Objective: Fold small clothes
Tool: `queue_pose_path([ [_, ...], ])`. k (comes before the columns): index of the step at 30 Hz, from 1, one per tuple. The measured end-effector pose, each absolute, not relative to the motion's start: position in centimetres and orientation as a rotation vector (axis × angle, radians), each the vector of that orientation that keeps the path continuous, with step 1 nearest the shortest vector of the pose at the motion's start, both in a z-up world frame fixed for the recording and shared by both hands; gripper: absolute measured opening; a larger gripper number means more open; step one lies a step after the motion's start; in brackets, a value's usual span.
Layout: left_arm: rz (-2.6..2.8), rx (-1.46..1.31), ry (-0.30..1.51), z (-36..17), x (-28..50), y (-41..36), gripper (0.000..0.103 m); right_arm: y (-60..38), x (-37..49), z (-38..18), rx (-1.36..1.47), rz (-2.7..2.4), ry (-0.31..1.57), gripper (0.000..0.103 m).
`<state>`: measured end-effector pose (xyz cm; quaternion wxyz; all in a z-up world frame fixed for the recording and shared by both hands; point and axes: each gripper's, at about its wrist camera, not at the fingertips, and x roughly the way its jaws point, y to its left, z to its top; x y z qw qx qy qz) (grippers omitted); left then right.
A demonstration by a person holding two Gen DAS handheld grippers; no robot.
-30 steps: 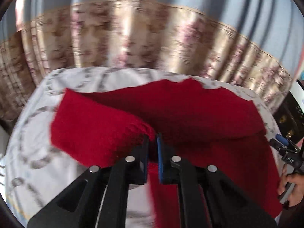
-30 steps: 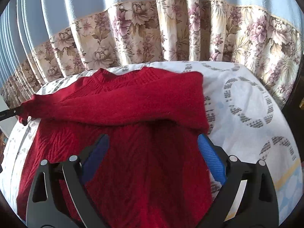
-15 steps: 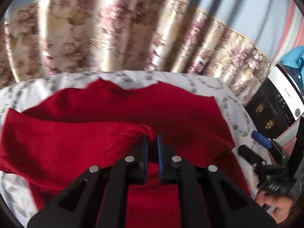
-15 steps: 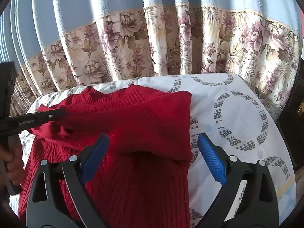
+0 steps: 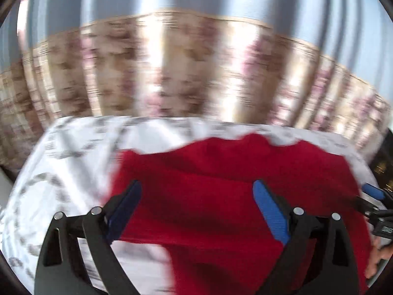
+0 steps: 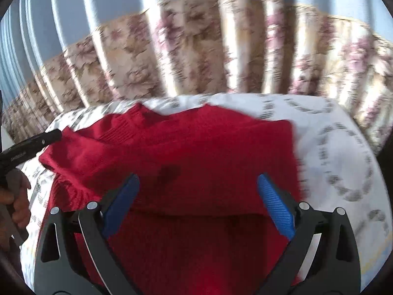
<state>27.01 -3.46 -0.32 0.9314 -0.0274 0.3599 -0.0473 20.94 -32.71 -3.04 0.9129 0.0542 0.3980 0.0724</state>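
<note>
Left tongs (image 5: 196,206): jaws spread wide, holding nothing, hovering over the red sweater (image 5: 233,196). Right tongs (image 6: 197,201): likewise agape and empty, above the same garment. Both views motion-blurred.

Sweater lies on the patterned cloth of the worktop (image 6: 343,152), collar at the far edge; a sleeve (image 6: 103,154) is folded across the chest, with the body running toward the cameras.

Judgement: sleeve folds look laid; next is likely the hem-to-collar fold. To do it well, bring both tongs low to the near hem corners, pinch all the layers, lift evenly and lay flat without dragging the sleeve.

Beyond: floral curtain (image 6: 196,56).
</note>
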Motion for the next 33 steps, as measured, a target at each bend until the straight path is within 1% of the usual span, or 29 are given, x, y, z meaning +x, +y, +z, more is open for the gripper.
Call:
queue_pose_path([
  [4,-0.016,-0.112,0.745,-2.1,27.0,1.6,0.092,-29.8,22.6,-4.5,0.133,0.174,0.861,0.097],
  [7,0.001,-0.168,0.755,-3.0,27.0,3.7,0.092,-27.9,23.7,-5.4,0.136,0.194,0.89,0.097],
  [10,0.014,-0.216,0.771,-4.0,26.8,4.9,0.092,-26.2,24.9,-6.7,0.104,0.214,0.971,0.096],
  [11,0.011,-0.225,0.779,-4.1,26.8,5.0,0.092,-25.9,25.0,-6.9,0.097,0.224,0.98,0.088],
  [12,0.01,-0.23,0.783,-4.1,26.7,5.2,0.092,-25.6,24.9,-6.8,0.089,0.234,0.974,0.072],
  [13,0.011,-0.229,0.78,-4.1,26.7,5.2,0.092,-25.4,24.7,-6.6,0.082,0.234,0.957,0.06],
  [14,0.013,-0.226,0.774,-3.9,26.6,5.2,0.092,-25.4,24.7,-6.4,0.078,0.234,0.953,0.035],
  [15,0.013,-0.223,0.77,-3.8,26.6,5.2,0.092,-25.6,24.6,-6.1,0.079,0.237,0.942,0.023],
  [17,0.01,-0.227,0.77,-3.7,26.8,5.2,0.092,-26.1,24.6,-5.7,0.09,0.248,0.925,0.015],
  [21,0.005,-0.229,0.782,-4.1,26.9,4.7,0.092,-27.9,24.3,-3.6,0.063,0.21,0.855,0.013],
  [24,0.003,-0.226,0.789,-4.3,27.1,4.4,0.092,-30.9,24.7,-3.0,0.063,0.139,0.842,0.013],
  [28,-0.017,-0.214,0.806,-4.7,27.3,3.1,0.092,-36.1,25.3,-3.6,0.08,0.026,0.86,0.013],
  [30,-0.027,-0.211,0.819,-5.2,27.5,2.4,0.092,-38.3,25.1,-4.1,0.107,0.01,0.87,0.015],
  [33,-0.02,-0.23,0.838,-6.1,27.7,2.0,0.093,-40.3,24.6,-4.9,0.134,-0.022,0.873,0.016],
])
